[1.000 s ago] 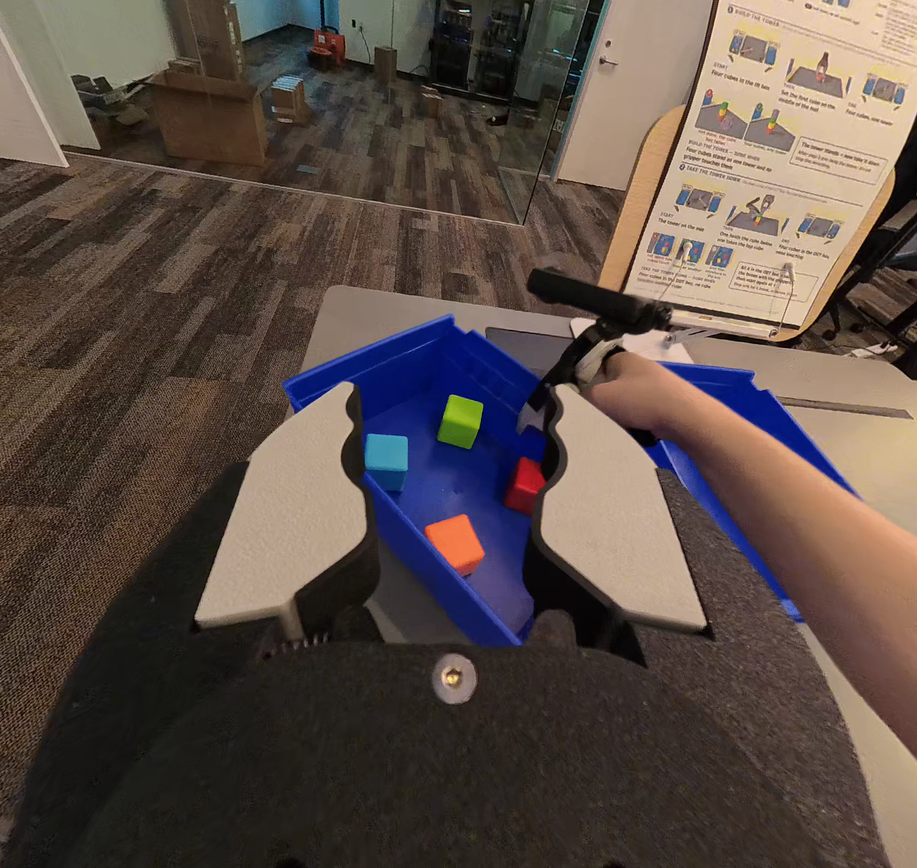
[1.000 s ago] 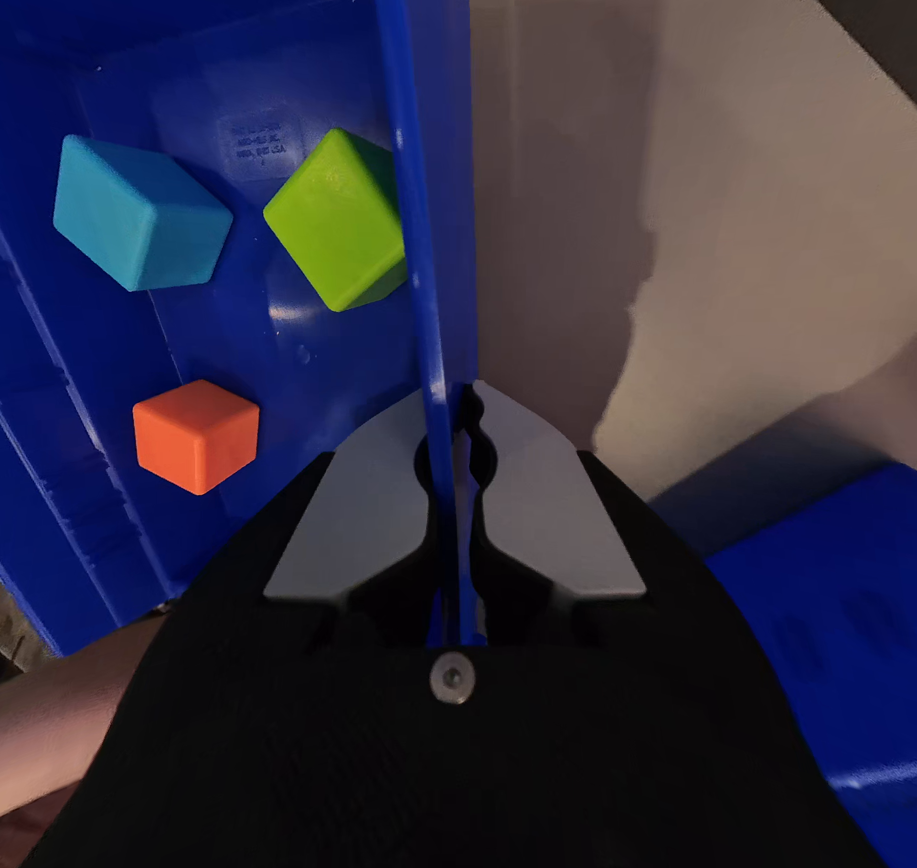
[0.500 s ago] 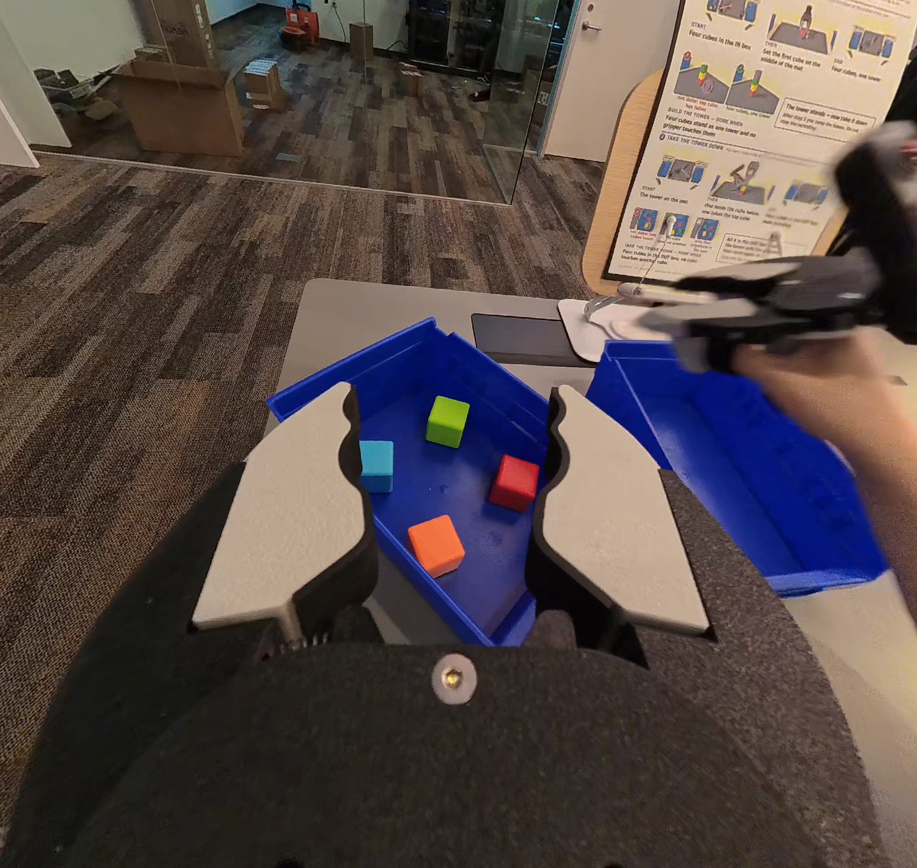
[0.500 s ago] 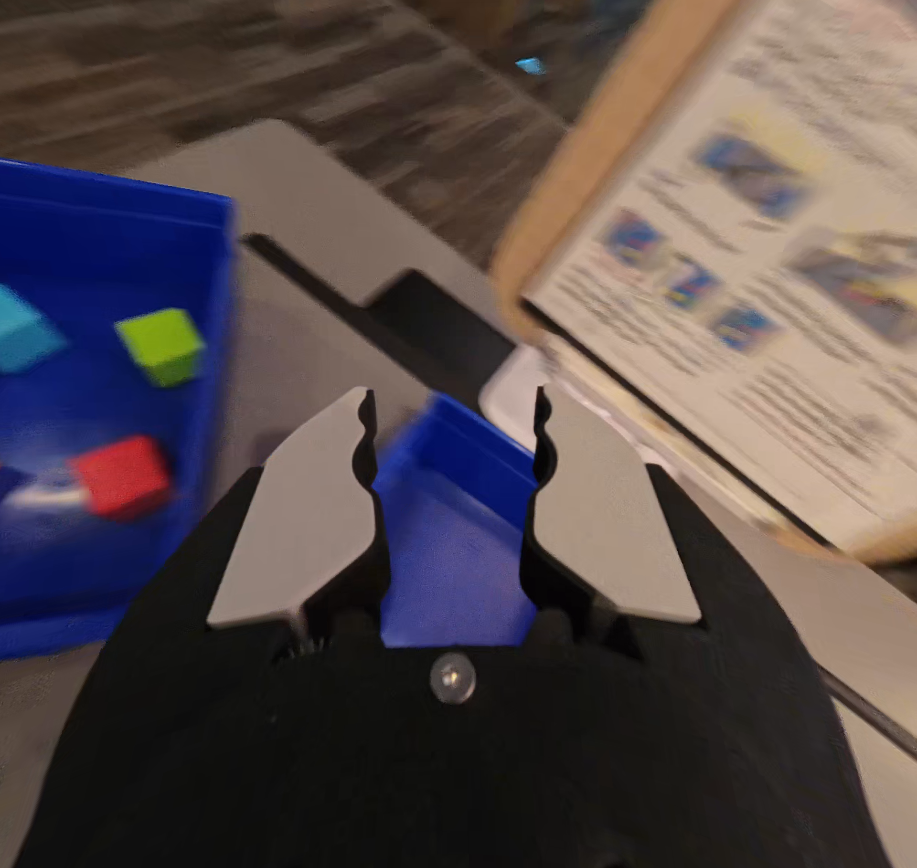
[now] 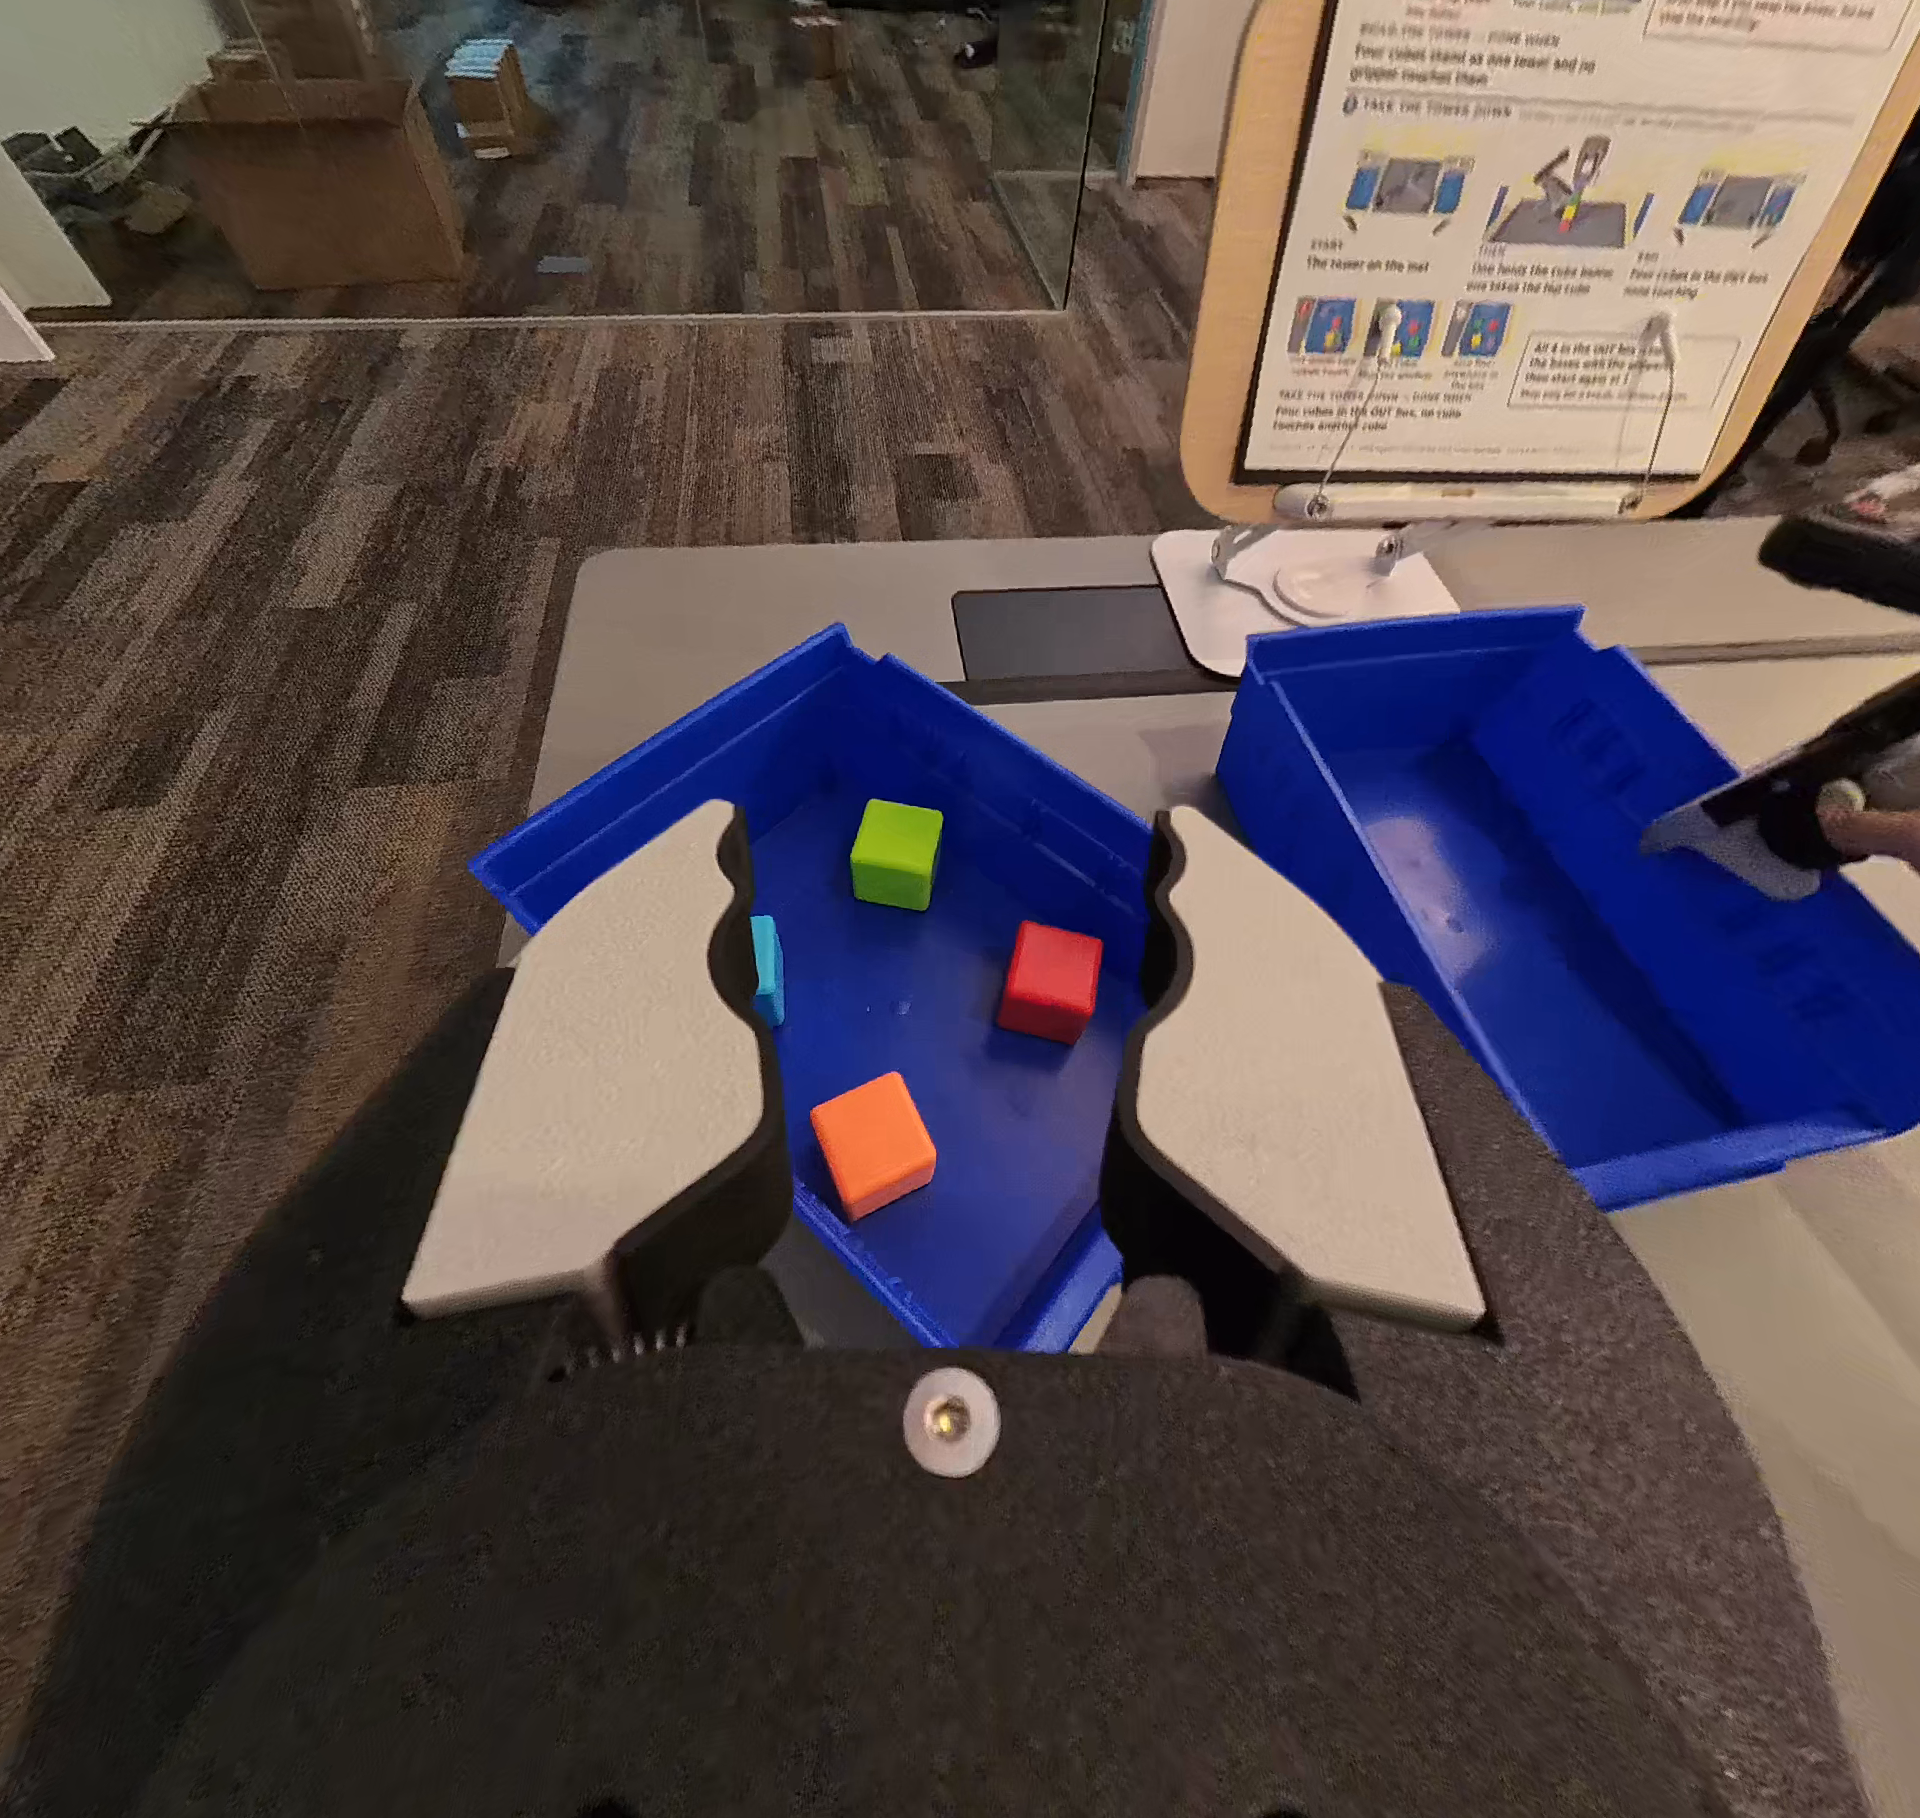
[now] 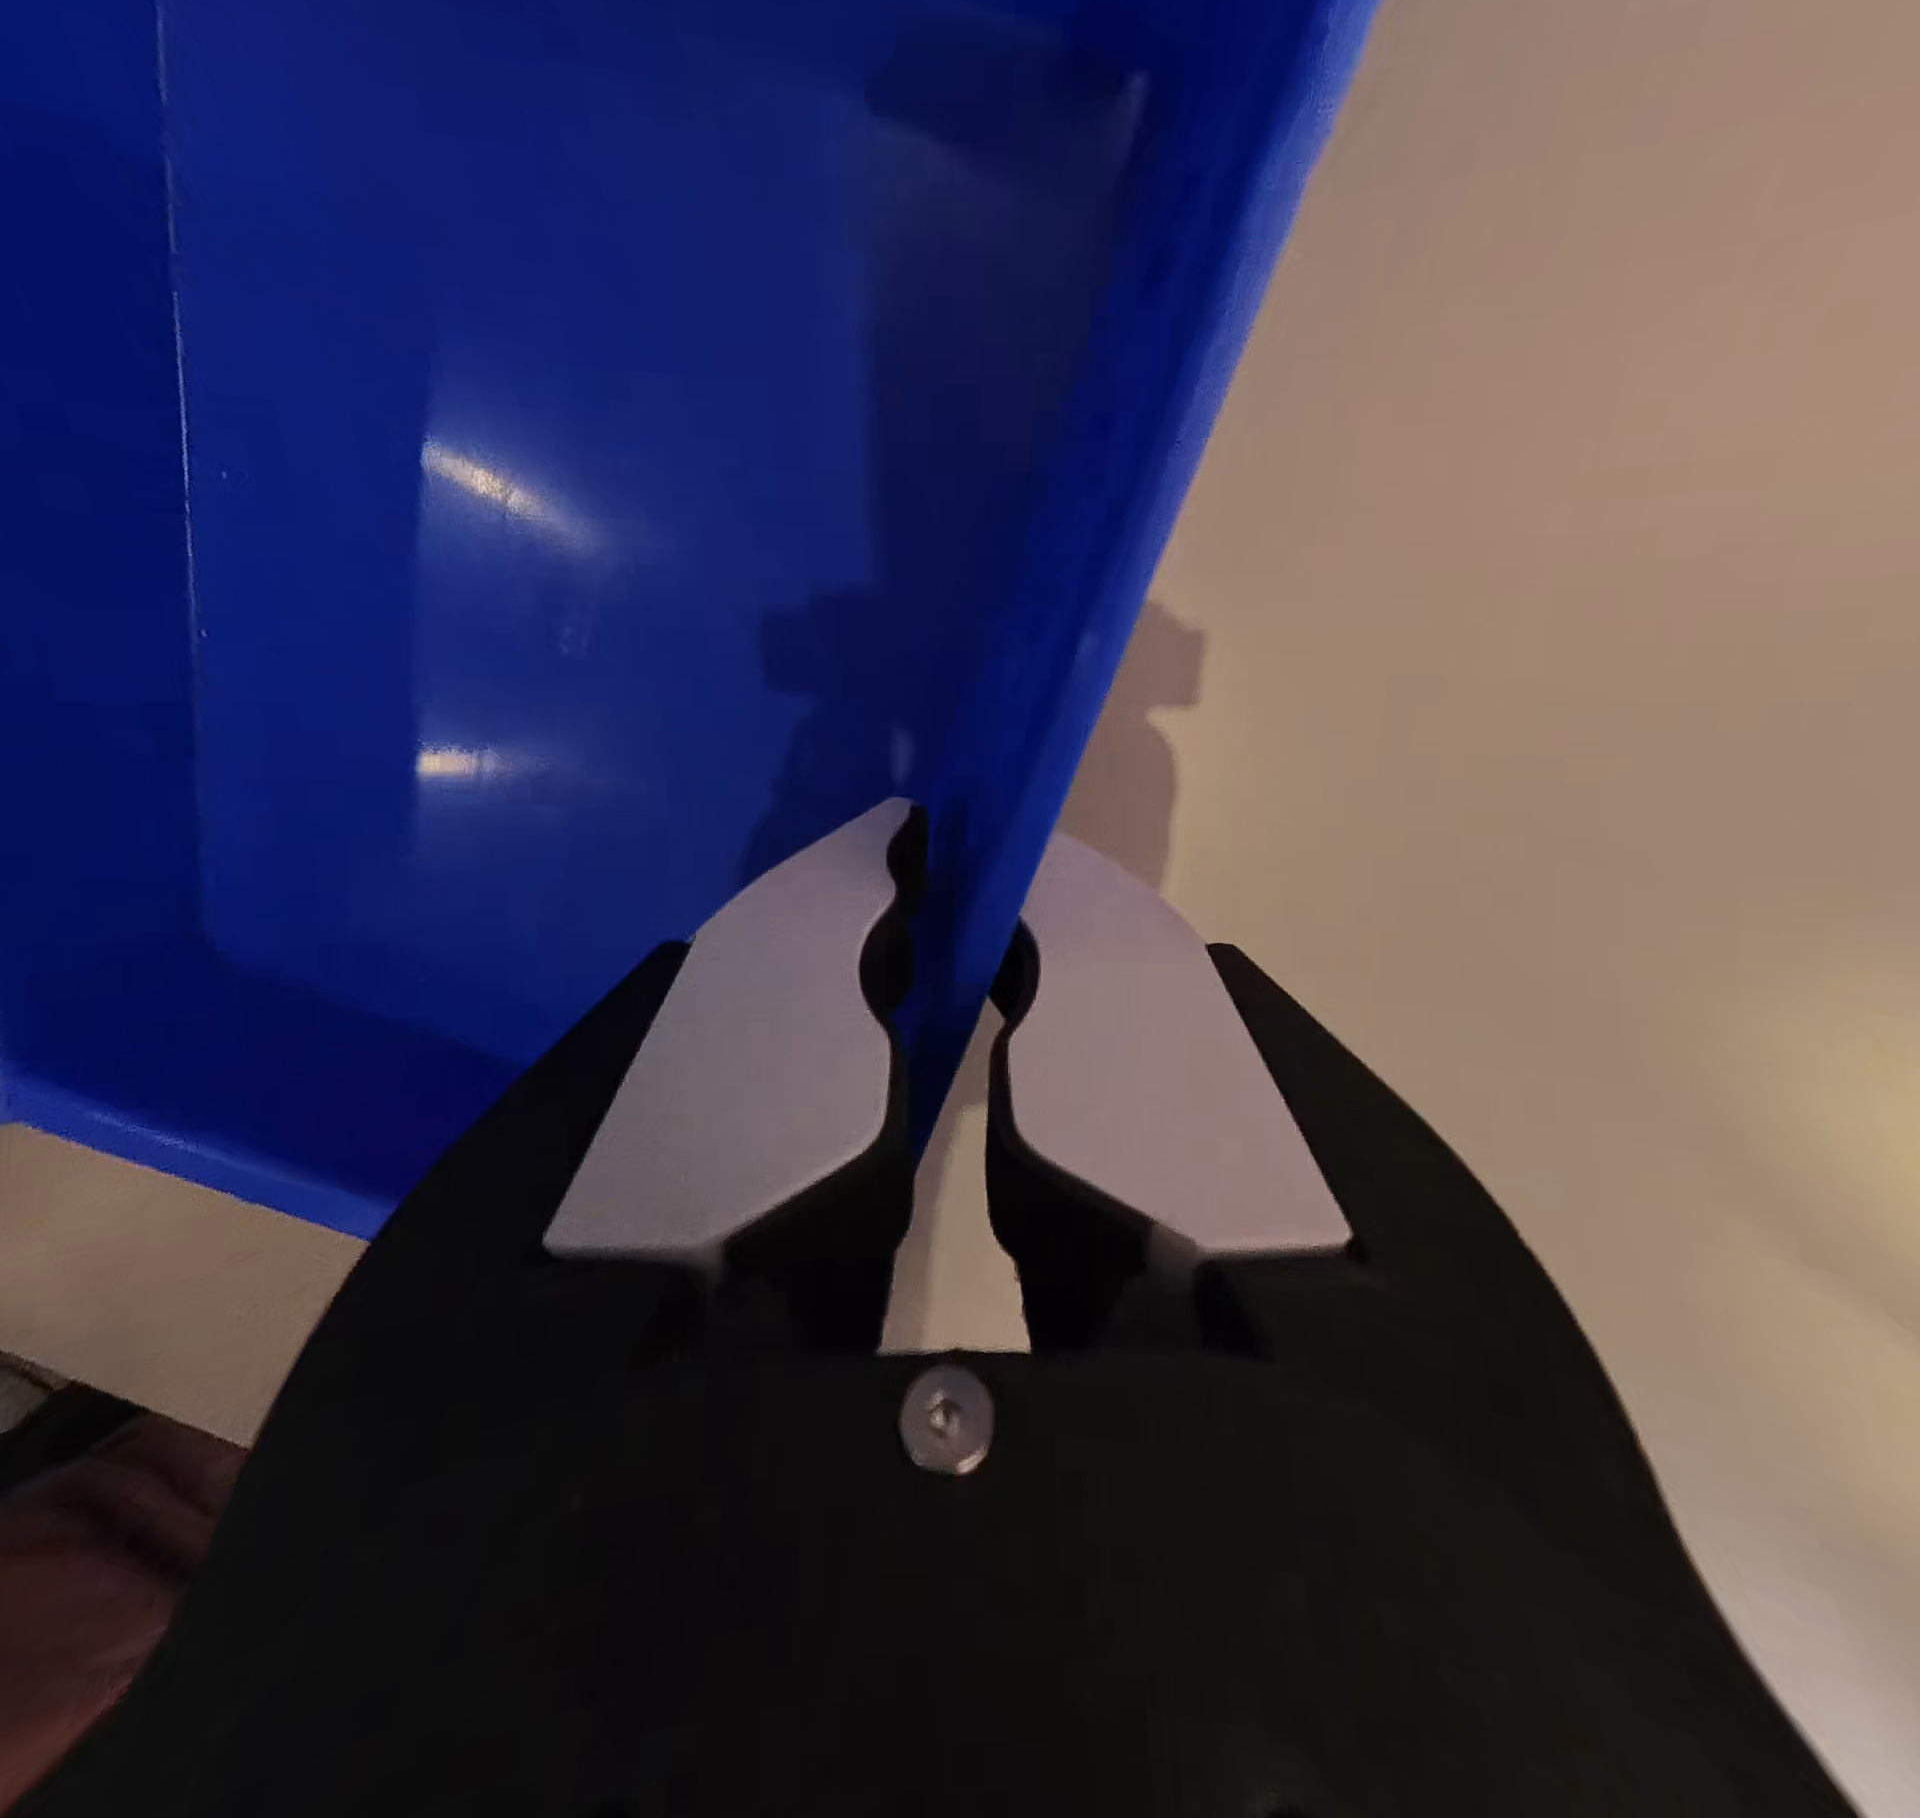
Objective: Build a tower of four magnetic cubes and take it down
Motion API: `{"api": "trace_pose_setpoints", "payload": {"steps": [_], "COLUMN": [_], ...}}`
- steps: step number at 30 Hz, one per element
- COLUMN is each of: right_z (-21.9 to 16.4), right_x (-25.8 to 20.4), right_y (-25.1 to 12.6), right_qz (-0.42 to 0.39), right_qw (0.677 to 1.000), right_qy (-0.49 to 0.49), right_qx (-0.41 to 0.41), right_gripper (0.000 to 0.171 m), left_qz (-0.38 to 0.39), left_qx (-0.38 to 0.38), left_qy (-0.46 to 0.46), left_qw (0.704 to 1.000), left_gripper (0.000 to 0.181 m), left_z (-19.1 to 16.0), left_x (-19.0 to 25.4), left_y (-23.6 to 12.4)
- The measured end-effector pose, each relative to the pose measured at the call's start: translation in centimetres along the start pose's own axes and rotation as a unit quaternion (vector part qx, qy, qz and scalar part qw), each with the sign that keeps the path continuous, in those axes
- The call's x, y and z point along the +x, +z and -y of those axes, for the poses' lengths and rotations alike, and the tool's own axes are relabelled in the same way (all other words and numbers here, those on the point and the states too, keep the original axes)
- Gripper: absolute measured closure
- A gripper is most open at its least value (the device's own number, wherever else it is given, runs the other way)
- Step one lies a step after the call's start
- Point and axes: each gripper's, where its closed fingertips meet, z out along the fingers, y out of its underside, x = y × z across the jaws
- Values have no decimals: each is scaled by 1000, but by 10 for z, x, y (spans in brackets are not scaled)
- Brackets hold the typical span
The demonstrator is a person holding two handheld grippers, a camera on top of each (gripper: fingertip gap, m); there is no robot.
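Green (image 5: 896, 854), red (image 5: 1049, 979) and orange (image 5: 873, 1140) cubes lie apart in the left blue bin (image 5: 665, 740). A light-blue cube (image 5: 766, 968) is mostly hidden behind my left finger. My left gripper (image 5: 945, 823) is open and empty, held above this bin. The right blue bin (image 5: 1403, 641) holds nothing. My right gripper (image 6: 966, 833) is shut on that bin's right side wall (image 6: 1039, 625), one finger inside and one outside. It also shows at the far right of the left wrist view (image 5: 1714, 838).
Both bins stand on a grey table (image 5: 727, 584) whose left edge drops to carpeted floor. A dark mat (image 5: 1060, 625) lies behind the bins. An instruction board on a white stand (image 5: 1538, 210) is at the back right.
My right gripper let go of the left bin's wall, opened, swung right and closed on the right bin's wall. The left gripper stayed open over the left bin.
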Motion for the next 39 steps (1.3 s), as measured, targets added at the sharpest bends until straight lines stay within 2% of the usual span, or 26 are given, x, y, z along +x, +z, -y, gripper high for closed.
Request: {"api": "trace_pose_setpoints", "payload": {"steps": [6,15,21,29,33,35,39], "right_z": [-5,-66,-108,-138,-142,-140,-128], "right_x": [57,198,258,284,284,283,288], "right_y": [-8,-38,-54,-63,-65,-68,-95], "right_qz": [29,15,-3,-12,-9,-11,-51], "right_qw": [999,987,969,955,956,959,953], "right_qy": [43,149,229,279,277,267,253], "right_qx": [13,63,92,96,93,100,156], "right_gripper": [163,163,163,163,161,140,120], "left_qz": [15,43,76,126,161,174,144], "left_qx": [-11,-24,-35,-79,-156,-186,-249], "left_qy": [30,30,26,4,-34,-49,-100], "left_qw": [999,998,996,989,974,966,953], "left_gripper": [109,107,107,106,104,103,100], "left_z": [1,-1,-5,-24,-59,-74,-108], "left_x": [15,10,-2,-34,-64,-80,-90], "left_y": [7,12,15,16,13,16,36]}}
